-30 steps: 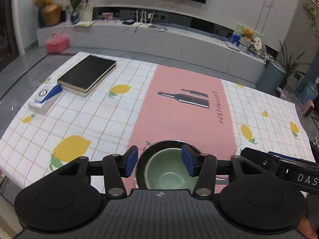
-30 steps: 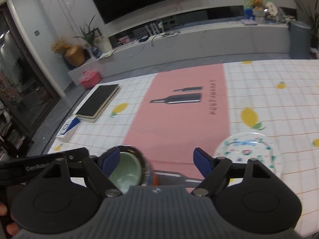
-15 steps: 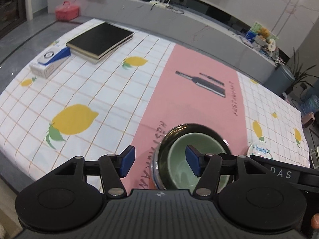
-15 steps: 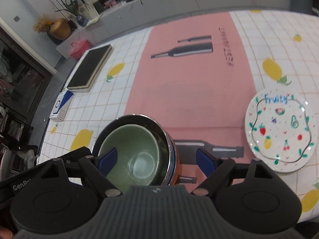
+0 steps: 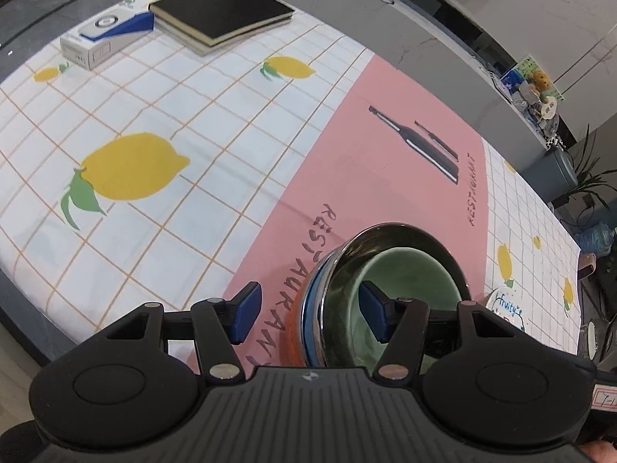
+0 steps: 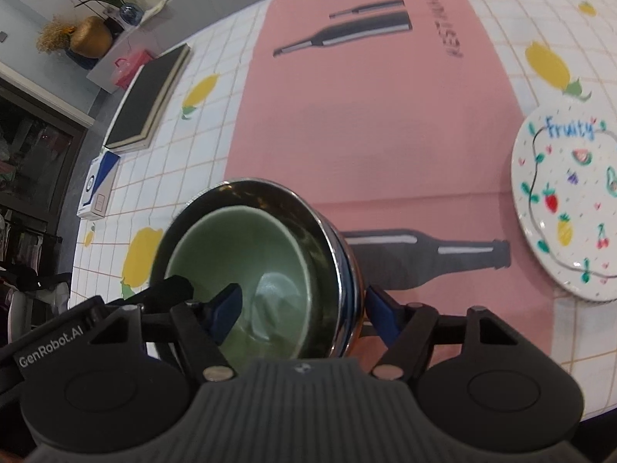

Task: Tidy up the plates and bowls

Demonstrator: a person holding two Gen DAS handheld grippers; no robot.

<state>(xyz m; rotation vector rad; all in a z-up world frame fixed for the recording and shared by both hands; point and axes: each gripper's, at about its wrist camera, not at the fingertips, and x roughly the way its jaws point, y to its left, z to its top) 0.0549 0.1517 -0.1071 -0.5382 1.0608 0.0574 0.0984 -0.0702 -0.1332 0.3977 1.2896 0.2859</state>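
Observation:
A pale green bowl (image 5: 408, 281) (image 6: 246, 254) sits nested in a steel bowl (image 5: 347, 266) (image 6: 327, 247), with blue and orange rims below it, on the pink strip of the tablecloth. My left gripper (image 5: 310, 314) stands open astride the stack's left wall, one pad outside, the other inside the green bowl. My right gripper (image 6: 302, 310) straddles the right wall the same way. Its jaws are closing, with the bowl walls between them and no pad pressing. A white plate (image 6: 567, 208) (image 5: 505, 308) painted with fruit and the word "Fruity" lies to the right.
A black book (image 5: 219, 11) (image 6: 150, 104) and a white-and-blue box (image 5: 104, 38) (image 6: 96, 189) lie at the table's far left. The lemon-print cloth (image 5: 127, 173) reaches the near table edge. A long low cabinet (image 5: 443, 23) runs beyond the table.
Both grippers have sunk and tipped down over the bowl stack, so each now has one finger inside the green bowl. The right gripper's jaws have narrowed.

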